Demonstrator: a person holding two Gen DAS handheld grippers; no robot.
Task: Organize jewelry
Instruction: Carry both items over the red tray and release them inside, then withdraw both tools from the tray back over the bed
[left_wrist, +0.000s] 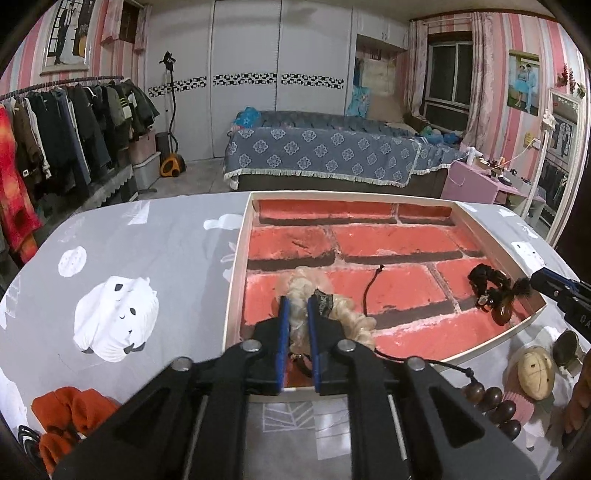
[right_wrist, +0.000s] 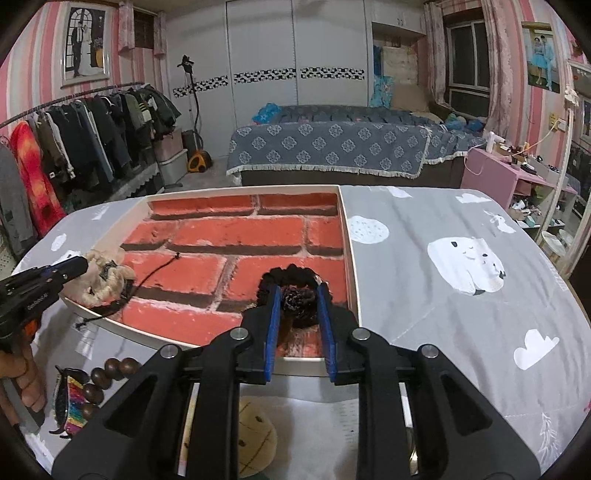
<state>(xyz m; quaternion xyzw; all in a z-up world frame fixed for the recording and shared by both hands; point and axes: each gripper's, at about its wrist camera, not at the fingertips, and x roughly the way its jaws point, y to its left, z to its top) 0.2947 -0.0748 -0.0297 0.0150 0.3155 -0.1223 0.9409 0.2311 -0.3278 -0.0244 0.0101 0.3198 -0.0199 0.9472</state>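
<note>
A shallow white box (left_wrist: 236, 258) lined with a red brick print lies on the table. My left gripper (left_wrist: 298, 301) is shut on a cream braided hair tie (left_wrist: 306, 291) at the box's near left corner; it also shows in the right wrist view (right_wrist: 99, 284). My right gripper (right_wrist: 298, 291) has its jaws apart around a black scrunchie with a dark fur ball (right_wrist: 295, 295) at the box's near right corner; whether the pads touch it I cannot tell. The scrunchie also shows in the left wrist view (left_wrist: 487, 284). A thin black cord (left_wrist: 369, 288) lies in the box.
In front of the box lie dark wooden beads (left_wrist: 491, 402), a beige plush head clip (left_wrist: 535, 373), a rainbow hair claw (right_wrist: 72, 406) and an orange fabric piece (left_wrist: 70, 410). The table has a grey cloth (right_wrist: 461, 295) with white prints. A bed and a clothes rack stand behind.
</note>
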